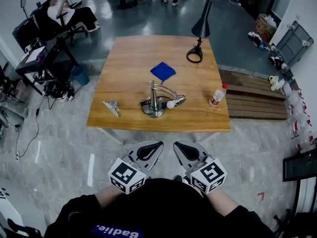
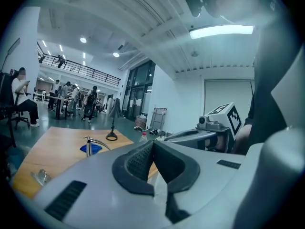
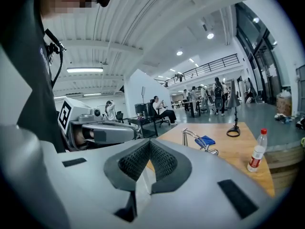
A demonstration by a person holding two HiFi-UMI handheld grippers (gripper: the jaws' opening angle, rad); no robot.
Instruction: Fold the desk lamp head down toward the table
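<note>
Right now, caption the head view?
Left hand-held gripper and right hand-held gripper, shut, before table and silver lamp.

A big open-plan lab or office, likely shared: seated person, polished floor (mezzanine railing behind).

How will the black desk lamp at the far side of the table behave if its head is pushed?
The black desk lamp probably tips easily: its stem is tall and thin over a small ring base. It stands near the far table edge, so it may slide or fall off. The shade looks rigid, not floppy.
</note>
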